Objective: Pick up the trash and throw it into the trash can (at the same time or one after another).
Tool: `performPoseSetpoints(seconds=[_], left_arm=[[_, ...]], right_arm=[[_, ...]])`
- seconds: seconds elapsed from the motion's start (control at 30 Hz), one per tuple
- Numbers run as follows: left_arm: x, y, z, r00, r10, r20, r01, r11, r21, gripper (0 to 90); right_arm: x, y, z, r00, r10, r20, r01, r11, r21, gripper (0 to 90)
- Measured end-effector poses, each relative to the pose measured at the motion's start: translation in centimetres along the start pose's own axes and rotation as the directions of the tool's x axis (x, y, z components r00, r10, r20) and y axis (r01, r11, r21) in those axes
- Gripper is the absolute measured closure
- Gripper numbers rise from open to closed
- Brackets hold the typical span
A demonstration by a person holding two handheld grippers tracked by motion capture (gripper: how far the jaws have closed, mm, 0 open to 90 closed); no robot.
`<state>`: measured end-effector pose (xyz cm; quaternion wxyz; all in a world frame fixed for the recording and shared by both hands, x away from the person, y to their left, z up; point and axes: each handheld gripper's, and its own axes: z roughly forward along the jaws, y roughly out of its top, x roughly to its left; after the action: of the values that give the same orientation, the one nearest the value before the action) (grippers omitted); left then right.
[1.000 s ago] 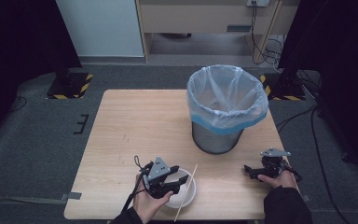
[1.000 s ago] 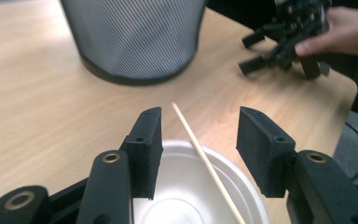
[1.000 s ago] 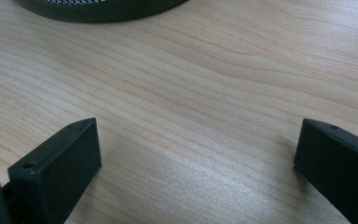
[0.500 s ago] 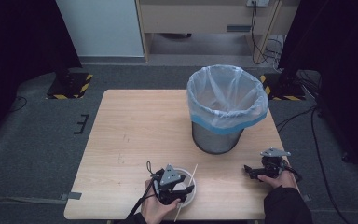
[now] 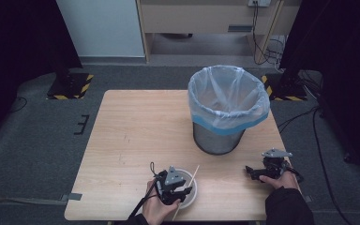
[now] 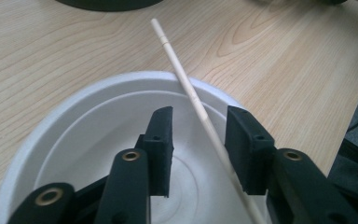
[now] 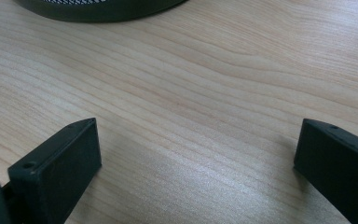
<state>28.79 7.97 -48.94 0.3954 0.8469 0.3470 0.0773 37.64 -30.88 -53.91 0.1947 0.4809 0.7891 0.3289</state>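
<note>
Thin pale wooden stick (image 6: 193, 95) slanting across white round paper bowl (image 6: 74, 116) at near table edge, between left gripper (image 6: 198, 140) jaws just closing, pads not yet pressing. Right gripper (image 7: 196, 154) wide open, empty, over bare wood. Farther back, bag-lined mesh bin (image 5: 227, 110).

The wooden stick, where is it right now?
High view: the wooden stick lies slanted across the white bowl at the table's near edge; between the left gripper's jaws, near one pad.
</note>
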Motion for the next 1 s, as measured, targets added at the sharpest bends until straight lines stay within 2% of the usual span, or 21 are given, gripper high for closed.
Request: performPoseSetpoints(seconds=[0.53,1.0], left_arm=[[1.9,0.1,-0.4,0.9993,-0.024,-0.028,0.025,0.9994,0.025,78.1],[2.9,0.1,-0.7,0.9982,-0.051,-0.031,0.052,0.9981,0.034,85.2]], right_arm=[[0.0,0.0,0.0,1.0000,0.000,0.000,0.000,1.000,0.000,0.7],[0.0,0.0,0.0,1.0000,0.000,0.000,0.000,1.000,0.000,0.7]])
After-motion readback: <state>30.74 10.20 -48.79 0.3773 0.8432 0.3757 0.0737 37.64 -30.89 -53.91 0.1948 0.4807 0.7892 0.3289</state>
